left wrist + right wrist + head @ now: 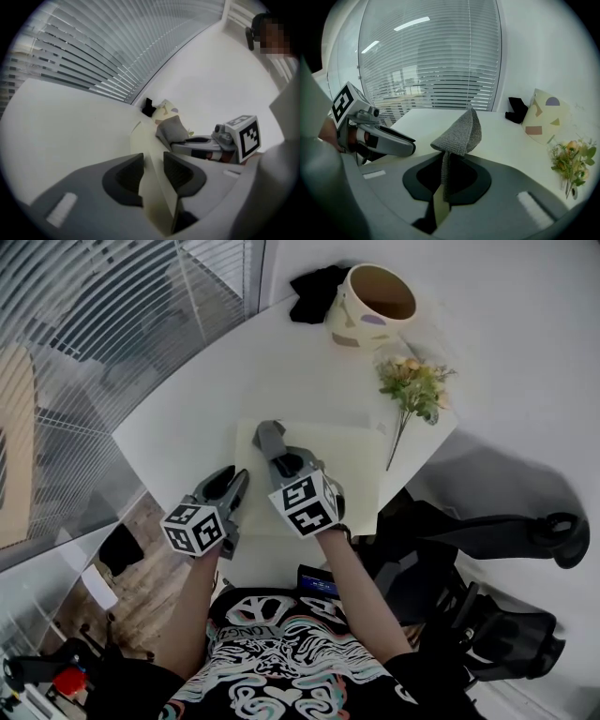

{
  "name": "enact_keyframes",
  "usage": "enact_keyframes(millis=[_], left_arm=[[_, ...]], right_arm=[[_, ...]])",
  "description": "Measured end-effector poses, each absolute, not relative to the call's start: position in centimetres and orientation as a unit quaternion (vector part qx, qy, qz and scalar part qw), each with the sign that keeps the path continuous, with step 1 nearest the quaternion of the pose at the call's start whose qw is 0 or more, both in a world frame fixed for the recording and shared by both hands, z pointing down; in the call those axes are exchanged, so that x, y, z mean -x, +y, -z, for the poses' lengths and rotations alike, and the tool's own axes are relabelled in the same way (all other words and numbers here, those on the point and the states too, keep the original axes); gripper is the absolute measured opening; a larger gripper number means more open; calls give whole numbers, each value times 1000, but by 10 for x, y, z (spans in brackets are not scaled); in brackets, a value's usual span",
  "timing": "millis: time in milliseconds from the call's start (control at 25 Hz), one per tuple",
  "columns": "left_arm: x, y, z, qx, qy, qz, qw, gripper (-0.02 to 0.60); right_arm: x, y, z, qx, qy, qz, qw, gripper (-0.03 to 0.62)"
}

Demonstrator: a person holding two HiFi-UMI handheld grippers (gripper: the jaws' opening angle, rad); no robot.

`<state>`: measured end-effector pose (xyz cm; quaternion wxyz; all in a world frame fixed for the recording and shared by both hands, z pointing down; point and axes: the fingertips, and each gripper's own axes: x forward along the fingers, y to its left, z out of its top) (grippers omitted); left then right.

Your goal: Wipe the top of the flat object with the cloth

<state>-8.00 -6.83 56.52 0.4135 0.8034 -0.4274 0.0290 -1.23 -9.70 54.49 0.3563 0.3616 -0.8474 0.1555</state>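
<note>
A cream flat board (323, 474) lies on the white table (206, 390). My left gripper (234, 486) is at the board's left edge; in the left gripper view the jaws (152, 171) are shut on that edge of the board (140, 140). My right gripper (274, 448) is shut on a grey cloth (267, 435) and hovers over the board's near left part. In the right gripper view the cloth (459, 133) stands up folded out of the gripper (445, 180). From the left gripper view the cloth (173, 129) is just past the board's edge.
At the table's far side stand a cream pot with coloured shapes (370, 306) and a black item (314, 292). A small bunch of flowers (412, 385) lies right of the board. An office chair (506, 540) stands to the right and slatted blinds (84, 324) to the left.
</note>
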Motion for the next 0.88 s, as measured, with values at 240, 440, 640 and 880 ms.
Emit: enact_keyframes(millis=[240,440,640,880], left_arm=[[80,-69,-566,-802,-425,-21,419,187],[80,-68,-566,-801,-423,-15,422,187],[80,-68,-566,-801,-423,-15,423,187],[81,-69,-567,-801,-420,-14,425,187]], right_arm=[[16,-90,-546,-356,-849,-153,359,14],[18,-86,-546,-353,-850,-159,357,14],[20,-80,-546,-347,-851,-177,352,14],[23,-67,-547,-339,-853,-184,353,14]])
